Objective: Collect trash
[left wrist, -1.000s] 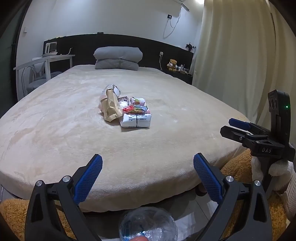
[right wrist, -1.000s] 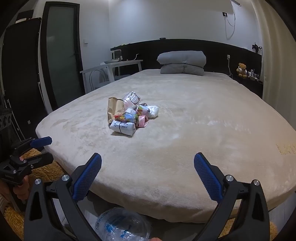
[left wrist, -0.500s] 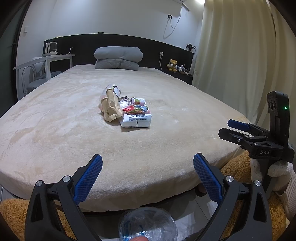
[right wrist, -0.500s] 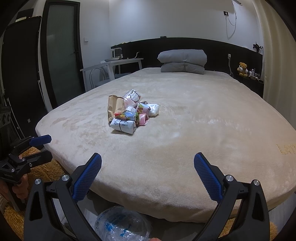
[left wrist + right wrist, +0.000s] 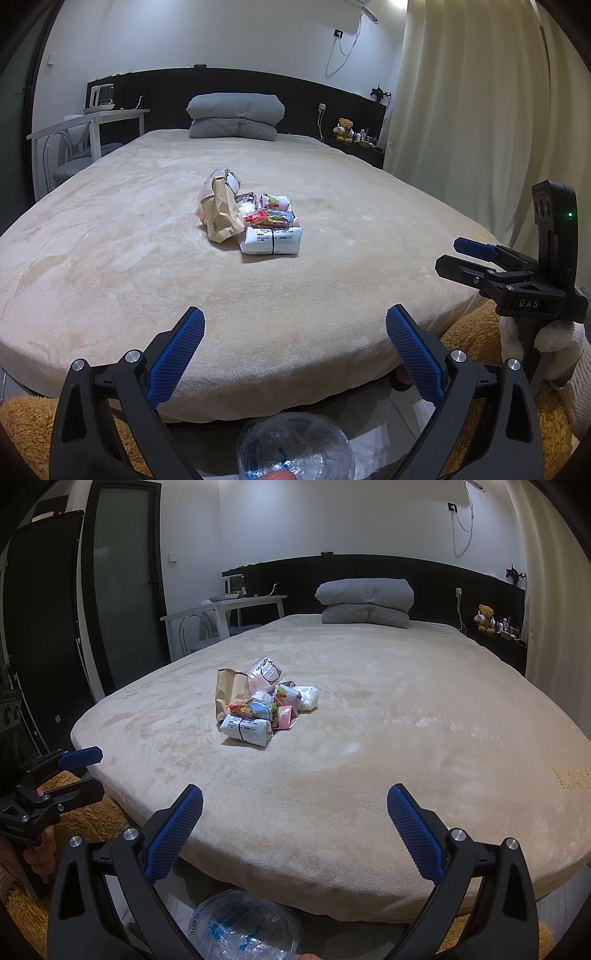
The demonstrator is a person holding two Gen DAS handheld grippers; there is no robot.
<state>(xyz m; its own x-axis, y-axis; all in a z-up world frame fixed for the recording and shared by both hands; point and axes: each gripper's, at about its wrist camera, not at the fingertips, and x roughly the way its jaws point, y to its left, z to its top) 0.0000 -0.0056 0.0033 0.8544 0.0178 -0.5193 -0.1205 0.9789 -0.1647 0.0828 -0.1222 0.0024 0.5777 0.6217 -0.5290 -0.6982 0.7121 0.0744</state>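
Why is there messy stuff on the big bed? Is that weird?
Yes. A little heap of trash sits mid-bed: a crumpled brown paper bag, a white packet and colourful wrappers. The rest looks tidy, with the grey quilt folded.

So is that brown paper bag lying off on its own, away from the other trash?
No, the brown paper bag leans right against the pile of wrappers in the middle of the bed.

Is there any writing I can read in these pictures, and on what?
"DAS": on the right tool, on its black body.
Gold letters on the bed cover: cut off at the edge.
White packet: print too small.
Clear bag: blue print, blurred.
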